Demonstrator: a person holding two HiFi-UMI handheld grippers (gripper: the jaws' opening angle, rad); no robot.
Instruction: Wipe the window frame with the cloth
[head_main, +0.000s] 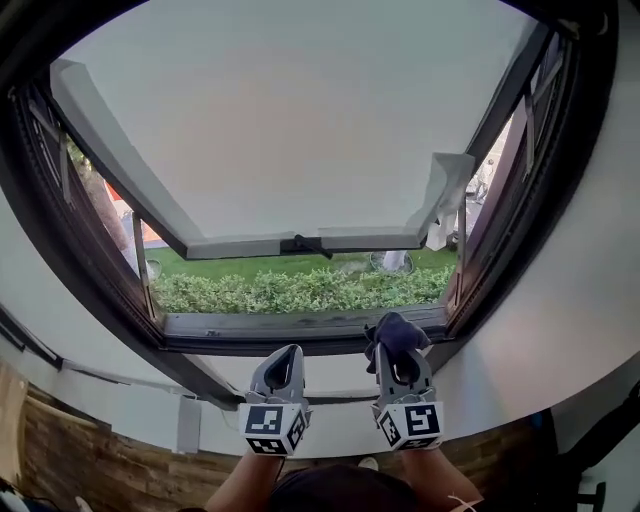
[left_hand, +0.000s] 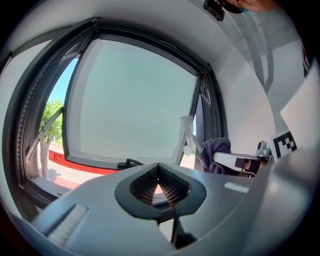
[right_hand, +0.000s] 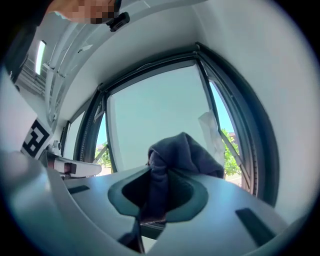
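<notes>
A dark window frame (head_main: 300, 332) runs across the head view, with the sash (head_main: 280, 243) swung outward. My right gripper (head_main: 397, 352) is shut on a dark blue cloth (head_main: 397, 334), which bunches over its tips beside the lower frame rail's right end. The same cloth (right_hand: 182, 155) pokes up between the jaws in the right gripper view. My left gripper (head_main: 283, 362) hangs just below the sill, left of the right one. Its jaws meet at the tips with nothing between them, as the left gripper (left_hand: 159, 176) shows in its own view.
A black handle (head_main: 305, 244) sits on the sash's lower edge. White film peels (head_main: 447, 190) from the sash's right corner. Hedge and lawn (head_main: 300, 285) lie outside. White wall (head_main: 560, 300) flanks the opening, and a white sill (head_main: 330, 372) runs under the grippers.
</notes>
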